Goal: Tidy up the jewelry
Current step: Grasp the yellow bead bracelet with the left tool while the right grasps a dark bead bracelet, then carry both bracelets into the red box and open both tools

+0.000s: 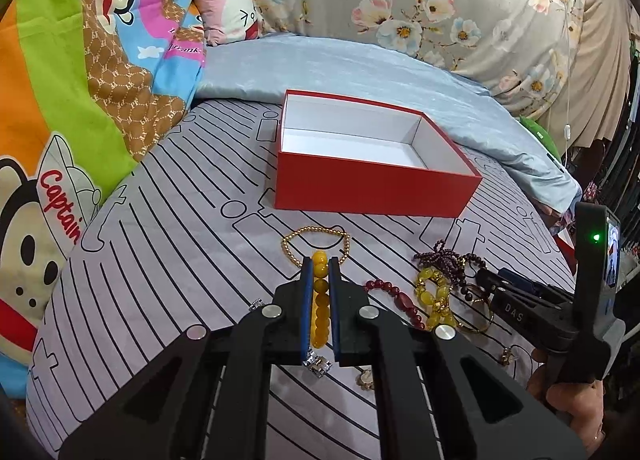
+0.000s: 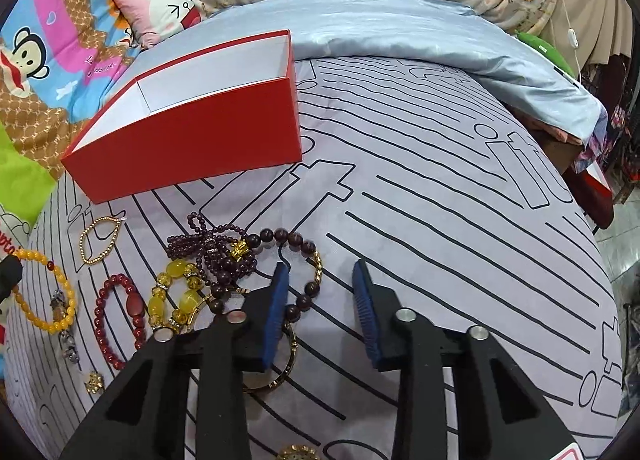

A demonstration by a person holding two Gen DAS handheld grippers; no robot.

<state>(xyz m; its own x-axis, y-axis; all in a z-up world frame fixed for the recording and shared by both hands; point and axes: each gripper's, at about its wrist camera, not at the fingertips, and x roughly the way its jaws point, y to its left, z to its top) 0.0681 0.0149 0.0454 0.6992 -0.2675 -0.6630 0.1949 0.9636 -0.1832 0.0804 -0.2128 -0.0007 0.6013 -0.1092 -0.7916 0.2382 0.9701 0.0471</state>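
Note:
An open red box [image 1: 372, 183] with a white inside sits empty on the bed; it also shows in the right wrist view [image 2: 200, 139]. My left gripper [image 1: 320, 264] is shut on a yellow bead bracelet [image 1: 320, 300], which also shows in the right wrist view [image 2: 60, 296]. A small gold bead bracelet [image 1: 316, 240] lies just beyond it. My right gripper [image 2: 322, 272] is open and empty, above a dark maroon bead bracelet [image 2: 304, 272]. A purple bead strand [image 2: 212, 248], a chunky yellow bracelet [image 2: 176, 296] and a red bead bracelet [image 2: 120, 312] lie to its left.
The grey sheet [image 2: 440, 219] with black line pattern covers the bed. A folded light blue blanket [image 1: 340, 67] lies behind the box. A colourful cartoon quilt [image 1: 80, 99] rises at the left. A thin gold bangle [image 2: 280, 372] and small charms [image 2: 94, 382] lie near me.

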